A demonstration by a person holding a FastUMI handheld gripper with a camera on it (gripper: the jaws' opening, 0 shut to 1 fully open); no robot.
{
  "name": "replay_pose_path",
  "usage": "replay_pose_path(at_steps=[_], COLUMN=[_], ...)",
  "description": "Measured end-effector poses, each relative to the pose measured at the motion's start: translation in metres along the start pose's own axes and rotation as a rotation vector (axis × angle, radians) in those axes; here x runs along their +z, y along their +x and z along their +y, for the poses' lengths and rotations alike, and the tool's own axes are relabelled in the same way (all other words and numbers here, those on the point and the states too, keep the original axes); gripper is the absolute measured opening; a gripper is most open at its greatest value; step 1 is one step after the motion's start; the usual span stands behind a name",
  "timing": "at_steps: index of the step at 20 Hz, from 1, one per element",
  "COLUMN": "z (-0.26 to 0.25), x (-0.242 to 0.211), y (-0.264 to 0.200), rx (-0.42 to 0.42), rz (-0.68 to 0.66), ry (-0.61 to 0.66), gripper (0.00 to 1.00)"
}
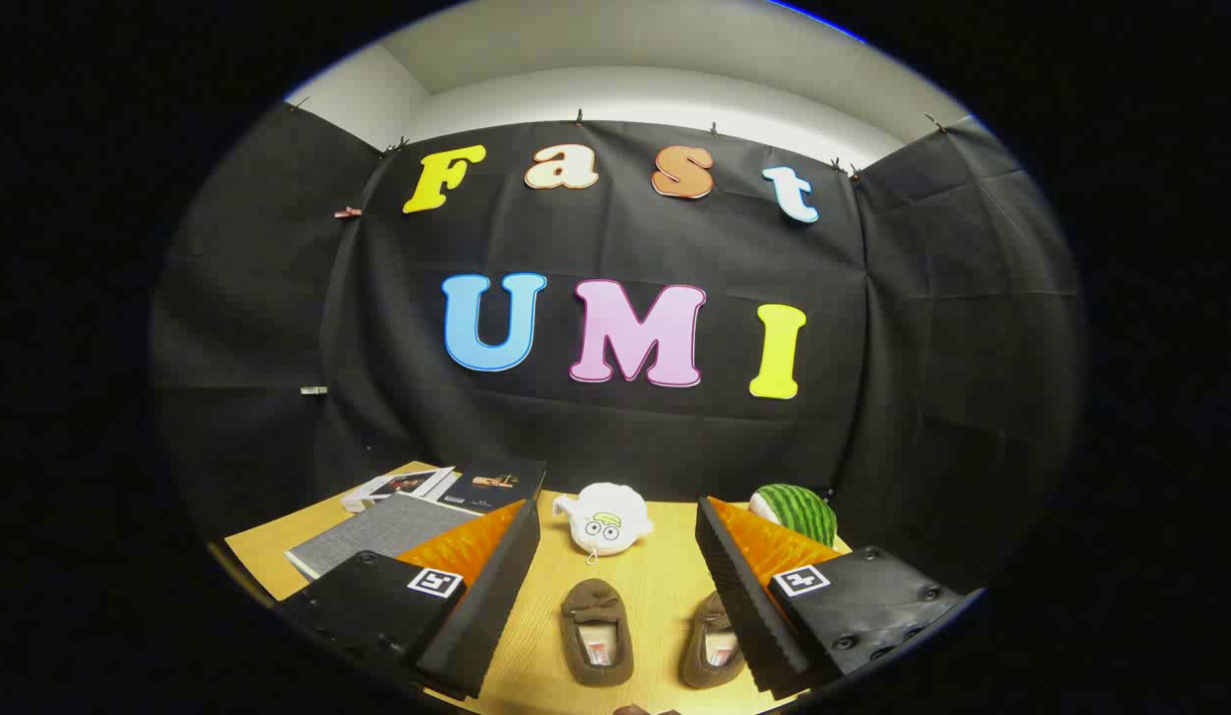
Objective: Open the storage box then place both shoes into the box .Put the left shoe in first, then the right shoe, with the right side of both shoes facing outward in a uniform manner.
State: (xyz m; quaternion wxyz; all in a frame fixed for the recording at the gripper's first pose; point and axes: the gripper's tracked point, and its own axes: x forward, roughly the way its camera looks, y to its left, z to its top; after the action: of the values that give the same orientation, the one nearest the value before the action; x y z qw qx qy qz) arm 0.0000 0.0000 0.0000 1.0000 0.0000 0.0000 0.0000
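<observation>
The gripper (615, 596) is nearest the camera, its two fingers spread wide with nothing held between them; the left finger (491, 596) sits at 7 o'clock and the right finger (740, 596) at 5 o'clock.

From the left: at 9 o'clock of the left finger lies a grey fabric-covered storage box (377, 536), lid closed, flat on the wooden table (258, 556). Beyond it, at 11 o'clock, rest a few books (457, 487), partly overlapping.

Between the fingers, at 6 o'clock, lies the left shoe (597, 631), a brown slipper with a small bow on the vamp, toe pointing away, opening toward the camera, light insole visible. Just beside it at 3 o'clock lies the right shoe (713, 641), same pattern, partly hidden by the right finger.

Beyond the shoes, at 12 o'clock, sits a white plush toy (606, 521). At 1 o'clock, beyond the right finger, is a green striped watermelon-like ball (799, 511).
</observation>
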Motion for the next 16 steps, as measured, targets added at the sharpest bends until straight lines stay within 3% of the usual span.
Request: replay_pose_path(at_steps=[16], z=[0.003], x=[-0.005], y=[0.018], rx=[0.05], rz=[0.013], ry=[-0.019], gripper=[0.97])
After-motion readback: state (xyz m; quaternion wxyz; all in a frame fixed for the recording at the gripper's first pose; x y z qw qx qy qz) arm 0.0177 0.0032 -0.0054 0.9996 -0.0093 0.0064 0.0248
